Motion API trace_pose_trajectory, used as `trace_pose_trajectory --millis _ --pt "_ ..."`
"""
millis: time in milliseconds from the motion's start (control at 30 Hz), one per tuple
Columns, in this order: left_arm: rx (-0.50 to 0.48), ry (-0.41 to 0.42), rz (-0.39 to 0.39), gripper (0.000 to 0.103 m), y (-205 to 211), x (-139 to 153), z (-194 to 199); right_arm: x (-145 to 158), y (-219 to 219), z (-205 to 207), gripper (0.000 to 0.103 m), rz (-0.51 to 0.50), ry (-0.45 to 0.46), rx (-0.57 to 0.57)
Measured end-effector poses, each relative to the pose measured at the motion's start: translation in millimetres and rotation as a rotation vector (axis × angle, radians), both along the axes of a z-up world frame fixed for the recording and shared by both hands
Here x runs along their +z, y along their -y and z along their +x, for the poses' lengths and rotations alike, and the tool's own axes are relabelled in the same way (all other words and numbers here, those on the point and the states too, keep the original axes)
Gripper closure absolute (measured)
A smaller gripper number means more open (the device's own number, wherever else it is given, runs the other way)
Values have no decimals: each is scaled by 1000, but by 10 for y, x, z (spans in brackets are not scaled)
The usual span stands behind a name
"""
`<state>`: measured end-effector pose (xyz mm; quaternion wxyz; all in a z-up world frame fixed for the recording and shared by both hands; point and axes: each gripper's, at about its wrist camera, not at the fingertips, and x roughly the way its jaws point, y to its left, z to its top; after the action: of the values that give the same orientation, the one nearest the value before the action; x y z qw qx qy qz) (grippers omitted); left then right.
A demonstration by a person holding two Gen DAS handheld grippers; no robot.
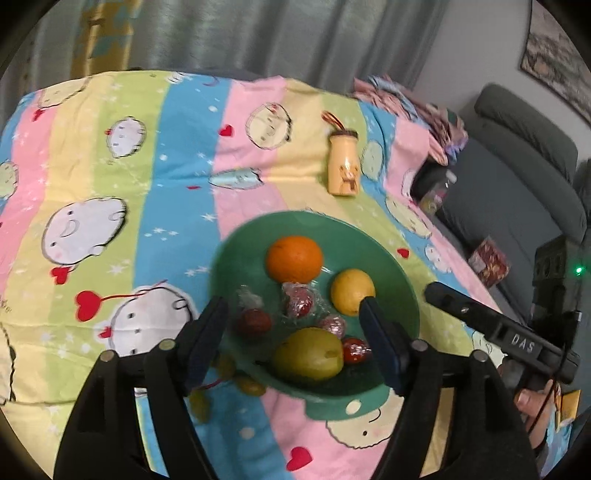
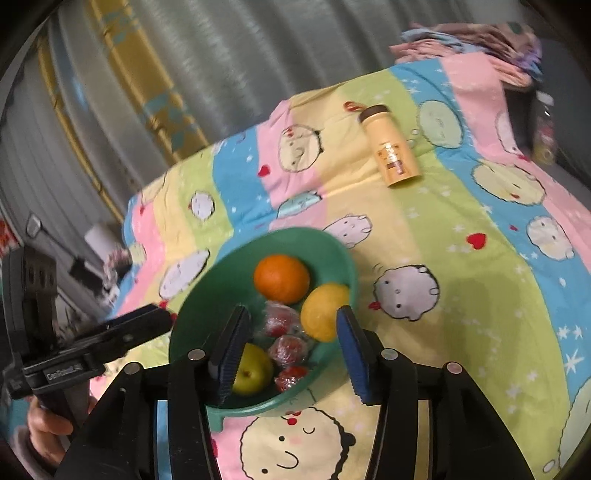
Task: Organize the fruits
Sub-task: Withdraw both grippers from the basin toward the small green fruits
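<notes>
A green bowl (image 1: pixel 402 295) (image 2: pixel 332 254) sits on the striped cartoon sheet. It holds an orange (image 1: pixel 294 263) (image 2: pixel 281 277), a lemon (image 1: pixel 352 291) (image 2: pixel 324 310), a green pear (image 1: pixel 308 353) (image 2: pixel 255 369) and several small red fruits in clear wrap (image 1: pixel 298 300) (image 2: pixel 286 349). Yellow-green grapes (image 1: pixel 251 384) lie outside the bowl's near left rim. My left gripper (image 1: pixel 293 332) is open and empty above the bowl. My right gripper (image 2: pixel 291 345) is open and empty above the bowl. Each gripper shows in the other's view (image 1: pixel 491 325) (image 2: pixel 110 332).
A cream-yellow bottle (image 1: pixel 344 162) (image 2: pixel 391 146) lies on its side on the sheet beyond the bowl. A grey sofa (image 1: pixel 517 177) stands past the sheet's right edge, with a small patterned box (image 1: pixel 489 260). Grey curtains (image 1: pixel 258 33) hang behind. Folded fabric (image 2: pixel 480 40) sits at the far right corner.
</notes>
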<state>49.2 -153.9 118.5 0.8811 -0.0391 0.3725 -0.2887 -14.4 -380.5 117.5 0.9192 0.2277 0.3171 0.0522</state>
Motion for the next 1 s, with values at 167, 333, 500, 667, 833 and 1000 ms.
trace_pose_trajectory --millis 167,333,500,667,833,1000 --pt "74 -5 -38 28 -367 -29 -71 5 28 -71 50 18 4 -4" --pt "141 -32 -42 28 -672 -169 -156 41 -118 -129 50 3 13 46" --pt "178 -70 -48 28 -847 -326 -223 127 -348 -202 50 -28 38 134" --pt "186 -67 15 28 -870 -460 -300 161 -596 -262 50 -41 41 261" --pt "165 -62 91 28 -753 -645 -306 73 -803 -356 50 -13 24 372" --pt "133 -32 191 29 -508 -820 -285 -70 -956 -385 50 -51 -23 411"
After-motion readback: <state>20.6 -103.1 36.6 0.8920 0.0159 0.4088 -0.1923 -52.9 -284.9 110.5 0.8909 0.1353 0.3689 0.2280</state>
